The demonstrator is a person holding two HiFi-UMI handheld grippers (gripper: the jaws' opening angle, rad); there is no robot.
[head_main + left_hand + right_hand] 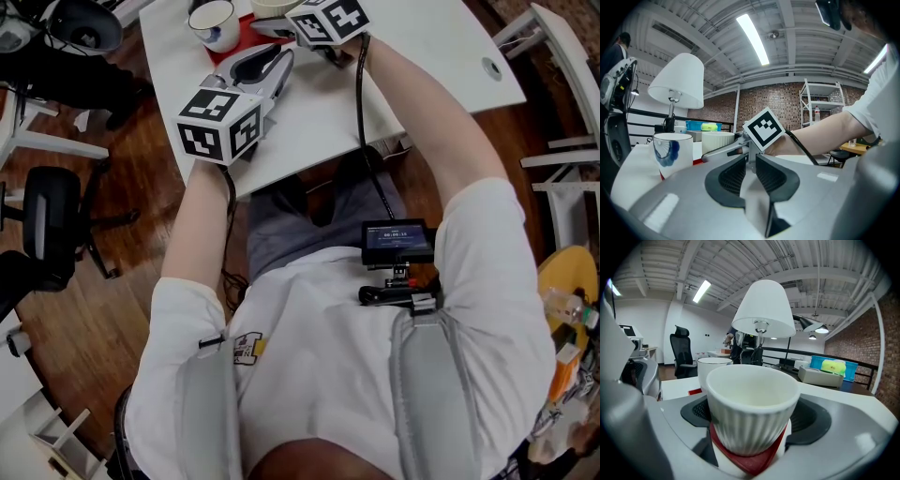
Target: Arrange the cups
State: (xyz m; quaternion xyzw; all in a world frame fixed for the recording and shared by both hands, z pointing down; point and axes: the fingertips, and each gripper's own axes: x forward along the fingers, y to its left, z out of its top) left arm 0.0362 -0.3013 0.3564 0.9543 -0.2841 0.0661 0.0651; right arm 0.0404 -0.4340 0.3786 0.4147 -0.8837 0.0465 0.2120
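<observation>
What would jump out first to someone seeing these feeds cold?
The ribbed white cup fills the right gripper view, upright on a red mat between the wide-set jaws of the right gripper; whether they press it is unclear. A white lamp stands behind it. The left gripper, jaws together and empty, has a blue-patterned mug at the left of its view.
</observation>
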